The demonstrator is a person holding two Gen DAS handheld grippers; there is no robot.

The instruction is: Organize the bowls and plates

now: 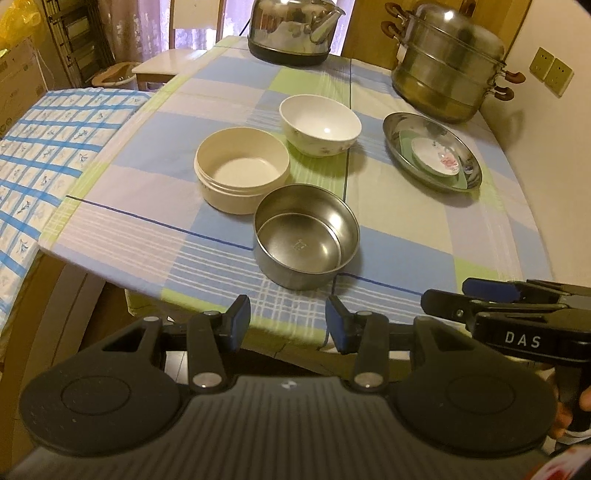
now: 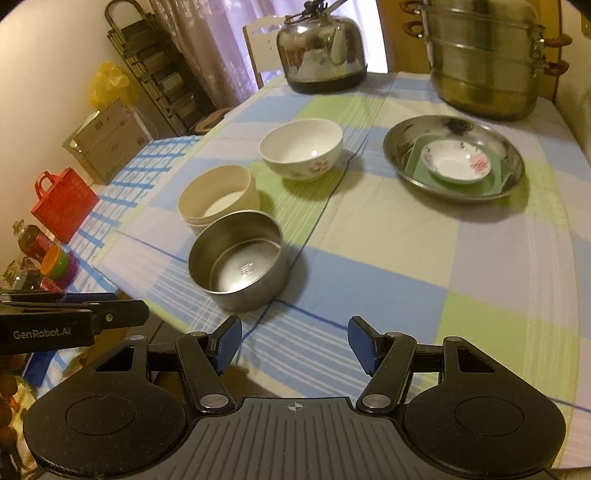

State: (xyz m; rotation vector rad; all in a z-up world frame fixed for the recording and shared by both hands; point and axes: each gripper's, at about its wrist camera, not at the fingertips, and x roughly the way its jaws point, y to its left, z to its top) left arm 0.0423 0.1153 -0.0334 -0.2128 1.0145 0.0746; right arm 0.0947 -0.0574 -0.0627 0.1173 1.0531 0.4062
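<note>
Checked tablecloth [image 1: 406, 229] in blue, green and lilac, covering a table. Left view: left claw [image 1: 288, 325] low at the near edge, jaws partly apart, empty. Steel bowl [image 1: 306, 236] just beyond the fingertips, a little right of centre, upright. Cream tub [image 1: 242, 168] touching it behind and to the left; white bowl [image 1: 320, 125] farther back, close to the tub. Steel dish [image 1: 432, 153] well to the right, holding a green plate [image 1: 406, 142] with a small flowered saucer [image 1: 436, 157] on top. Kettle [image 1: 291, 31] and stacked steamer pot [image 1: 448, 62] at the far edge. Right claw [image 1: 443, 295] entering from the right side, beside the left one.

Right view: right claw [image 2: 293, 345] above the near edge of the cloth [image 2: 406, 258], jaws wider apart, gripping nothing. Steel bowl [image 2: 240, 266] ahead and left of the gap, cream tub [image 2: 218, 197] right behind it, white bowl [image 2: 301, 149] beyond. Steel dish [image 2: 454, 157] far right with plate [image 2: 415, 162] and saucer [image 2: 456, 162] inside. Left claw [image 2: 144, 310] poking in from the left edge.
</note>
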